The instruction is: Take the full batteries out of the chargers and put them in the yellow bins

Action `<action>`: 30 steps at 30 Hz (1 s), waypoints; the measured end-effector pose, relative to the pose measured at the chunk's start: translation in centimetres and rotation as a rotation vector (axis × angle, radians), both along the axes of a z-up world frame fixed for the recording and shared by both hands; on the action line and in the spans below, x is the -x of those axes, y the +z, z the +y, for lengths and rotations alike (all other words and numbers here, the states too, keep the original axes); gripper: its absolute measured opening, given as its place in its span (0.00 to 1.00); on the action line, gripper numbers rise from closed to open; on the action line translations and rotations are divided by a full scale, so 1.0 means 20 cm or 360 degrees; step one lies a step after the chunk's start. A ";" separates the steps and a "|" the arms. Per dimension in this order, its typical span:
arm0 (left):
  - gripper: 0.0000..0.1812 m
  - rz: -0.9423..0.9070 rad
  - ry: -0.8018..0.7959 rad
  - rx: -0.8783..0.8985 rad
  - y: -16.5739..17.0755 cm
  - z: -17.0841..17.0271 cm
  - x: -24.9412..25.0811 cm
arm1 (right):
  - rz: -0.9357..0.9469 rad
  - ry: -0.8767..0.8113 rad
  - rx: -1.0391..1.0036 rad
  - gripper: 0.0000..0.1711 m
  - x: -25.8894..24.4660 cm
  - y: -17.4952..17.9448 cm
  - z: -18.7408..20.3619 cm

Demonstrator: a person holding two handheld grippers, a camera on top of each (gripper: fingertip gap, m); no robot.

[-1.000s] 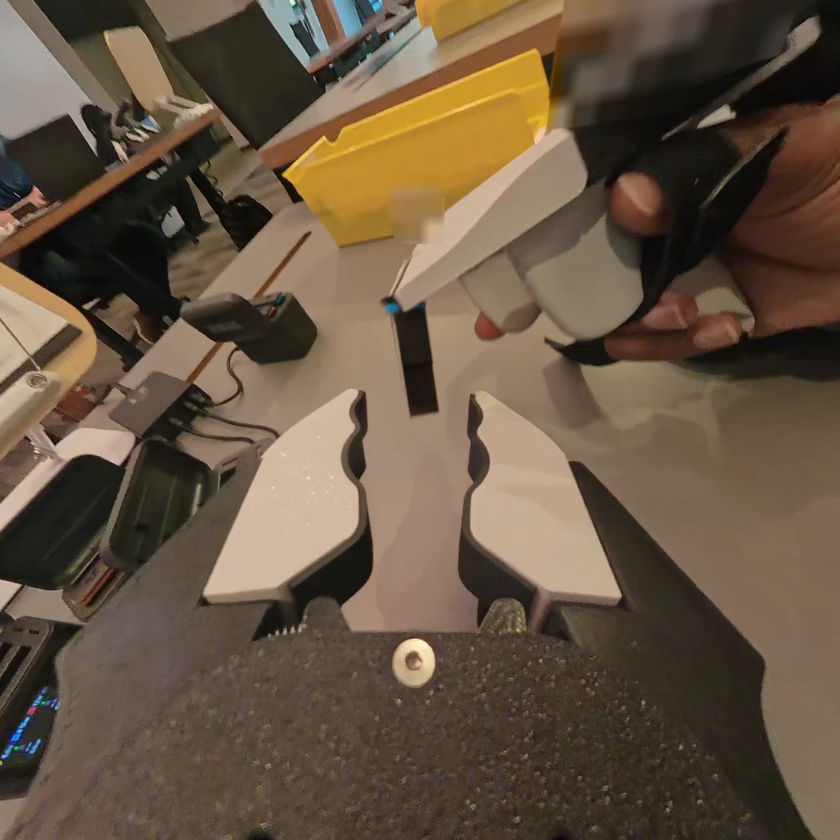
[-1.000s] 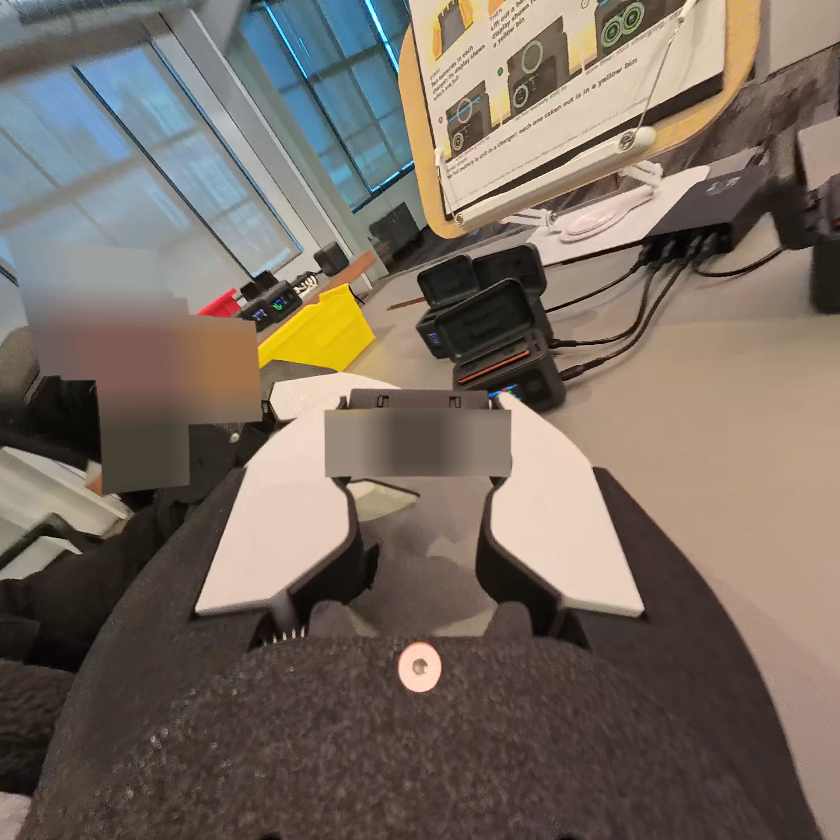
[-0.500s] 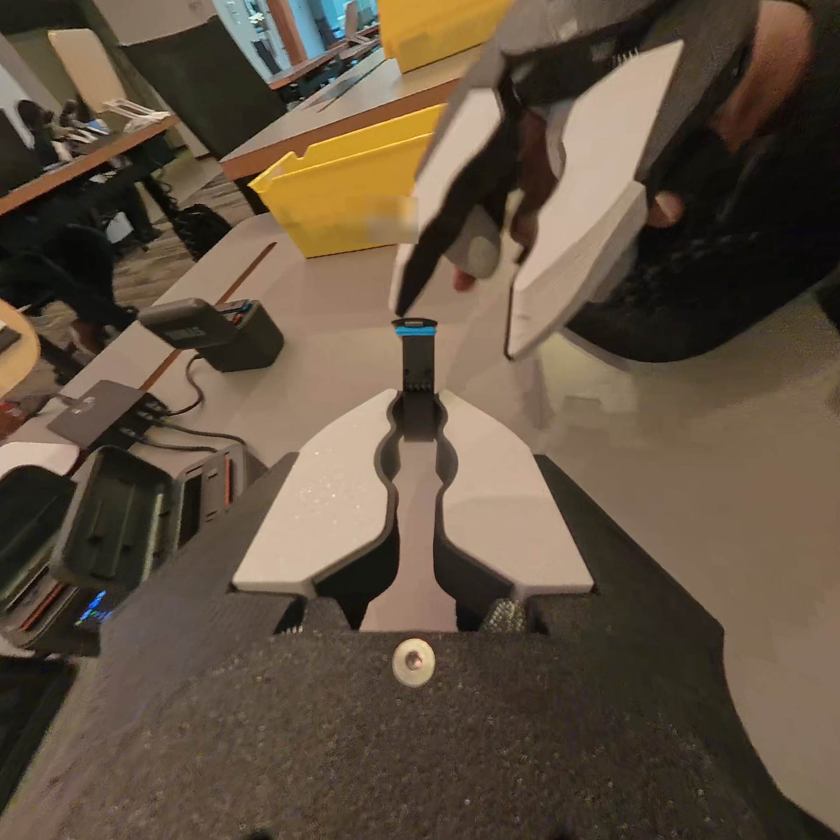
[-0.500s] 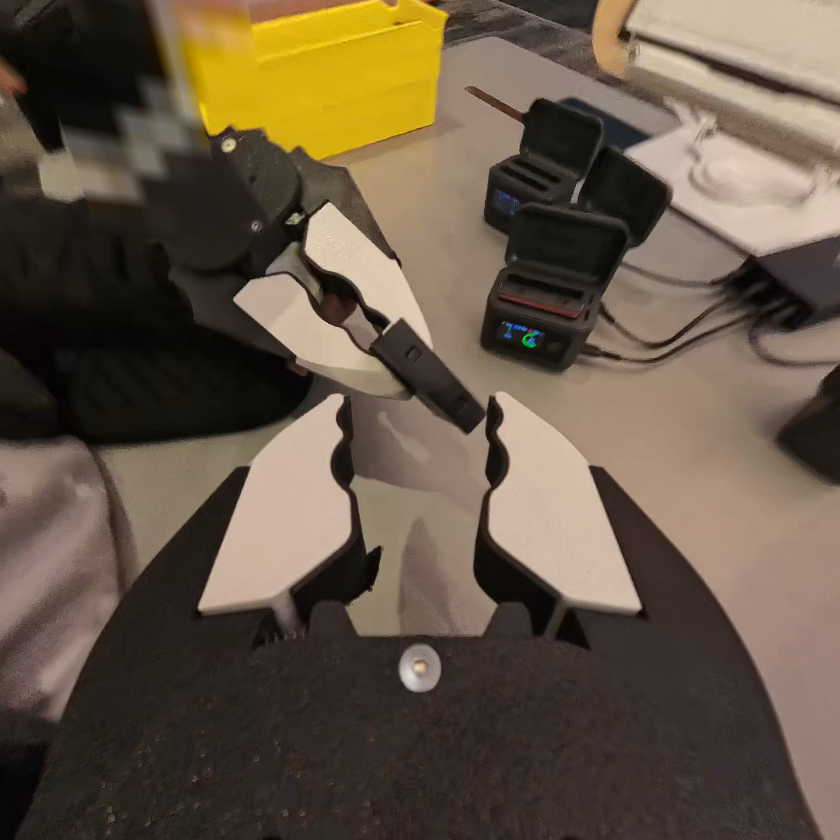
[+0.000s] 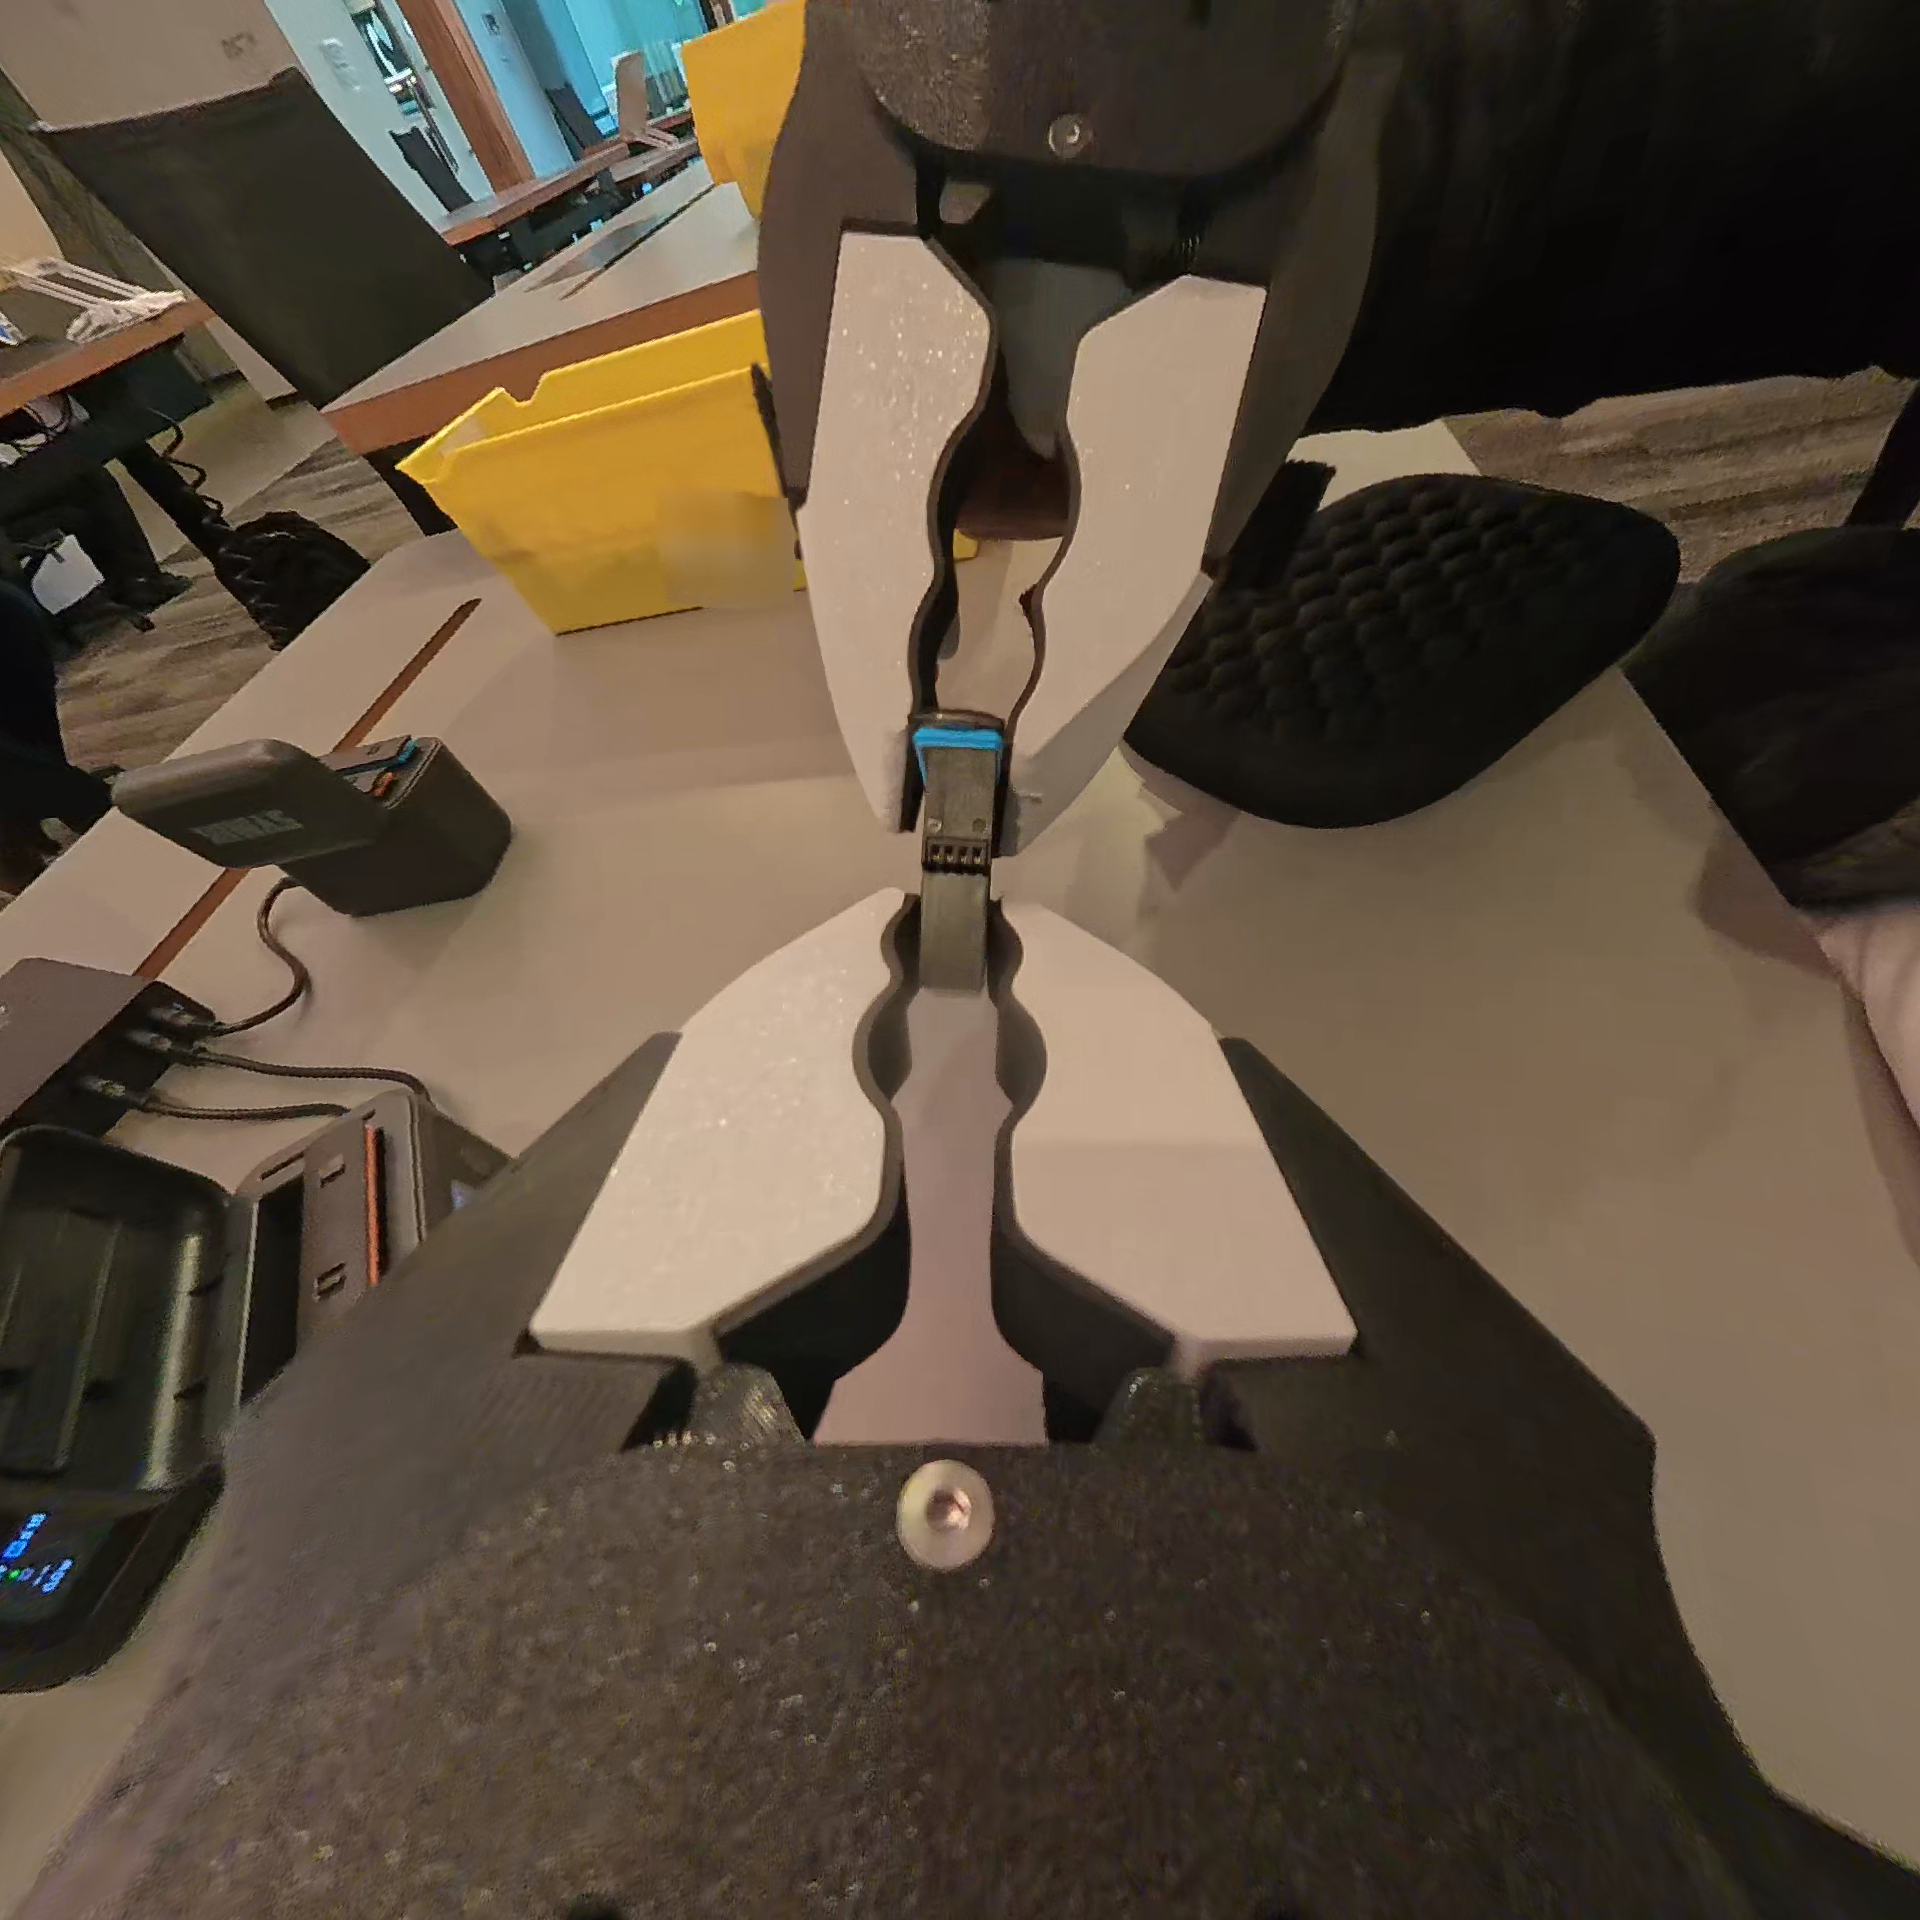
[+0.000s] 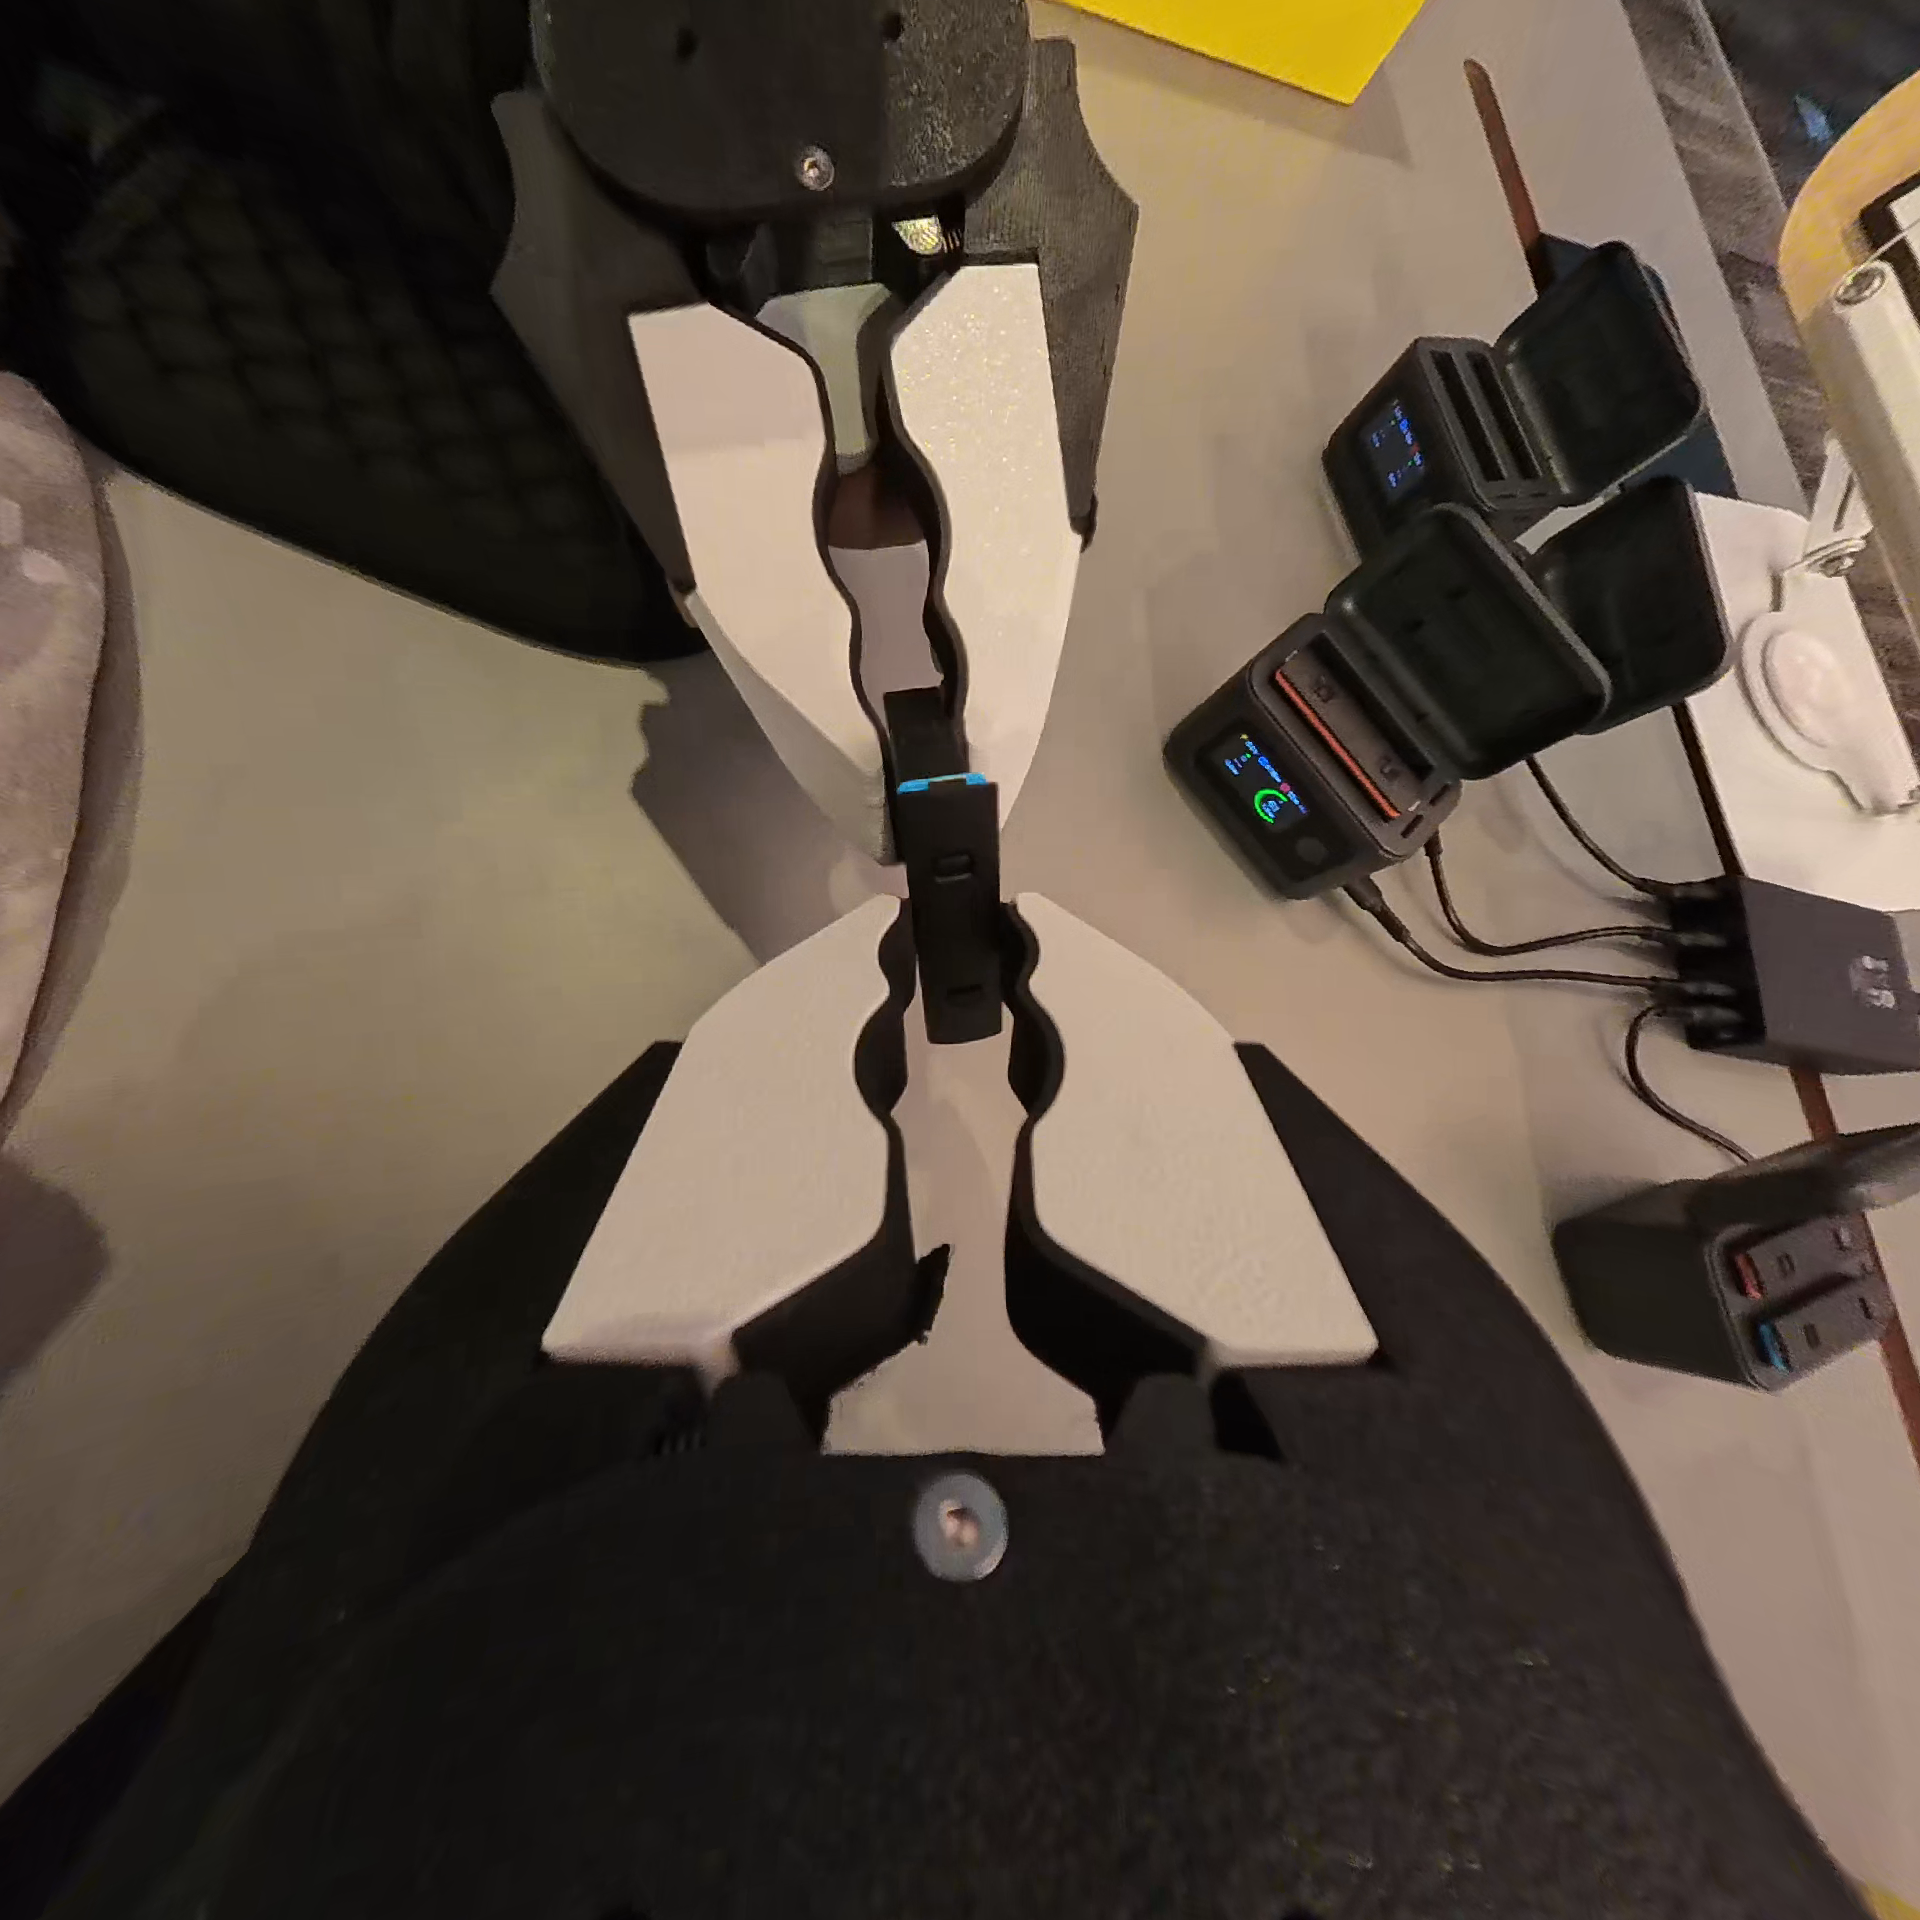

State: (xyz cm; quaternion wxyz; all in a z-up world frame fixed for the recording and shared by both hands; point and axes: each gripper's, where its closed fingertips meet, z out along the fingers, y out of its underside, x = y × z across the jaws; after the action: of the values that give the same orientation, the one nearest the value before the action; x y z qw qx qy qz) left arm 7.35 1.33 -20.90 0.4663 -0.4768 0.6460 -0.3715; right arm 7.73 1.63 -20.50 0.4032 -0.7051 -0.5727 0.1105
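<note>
Both hand-held grippers now pinching one battery [image 5: 954,914], grey table [image 5: 1351,987], yellow bin [image 5: 623,499] behind

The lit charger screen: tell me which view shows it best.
Right wrist view: the charger faces the camera, its screen whole and unobstructed. Left wrist view catches only a sliver of a lit screen at the frame's edge.

Black battery [image 5: 954,914] with a bright blue band, white gripper fingers [image 5: 748,1143], yellow bin [image 5: 623,499], grey table [image 5: 1351,1039], black chargers [image 6: 1309,790].
</note>
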 end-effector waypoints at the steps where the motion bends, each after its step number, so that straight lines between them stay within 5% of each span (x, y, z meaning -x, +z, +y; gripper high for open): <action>1: 0.08 -0.0001 0.0004 0.0003 -0.01 0.00 0.00 | -0.0032 -0.0008 -0.0018 0.09 -0.02 0.00 0.00; 4: 0.22 0.0028 0.0029 0.0028 -0.02 0.02 -0.01 | -0.0198 -0.0066 -0.0103 0.09 -0.18 0.06 0.04; 11: 0.19 0.0054 0.0165 0.0087 -0.05 0.10 -0.01 | -0.0743 -0.0500 -0.0378 0.09 -1.01 0.58 0.34; 14: 0.18 0.0058 0.0190 0.0078 -0.06 0.12 -0.01 | -0.0969 -0.0664 -0.0279 0.09 -1.39 0.67 0.49; 20: 0.17 0.0094 0.0238 0.0018 -0.10 0.16 0.00 | -0.1242 -0.0782 0.0086 0.09 -1.86 0.38 0.71; 25: 0.17 0.0115 0.0289 0.0064 -0.12 0.21 0.01 | -0.1300 -0.0729 0.0283 0.09 -1.99 0.03 0.80; 30: 0.16 0.0146 0.0325 0.0126 -0.16 0.25 0.01 | -0.1307 -0.0690 0.0256 0.09 -2.03 -0.08 0.89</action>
State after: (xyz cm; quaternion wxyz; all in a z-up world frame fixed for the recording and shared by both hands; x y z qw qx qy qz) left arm 7.12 6.25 -24.14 0.4526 -0.5744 0.5996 -0.3251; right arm 48.30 19.52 -22.13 0.1012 -0.8228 -0.5141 -0.2203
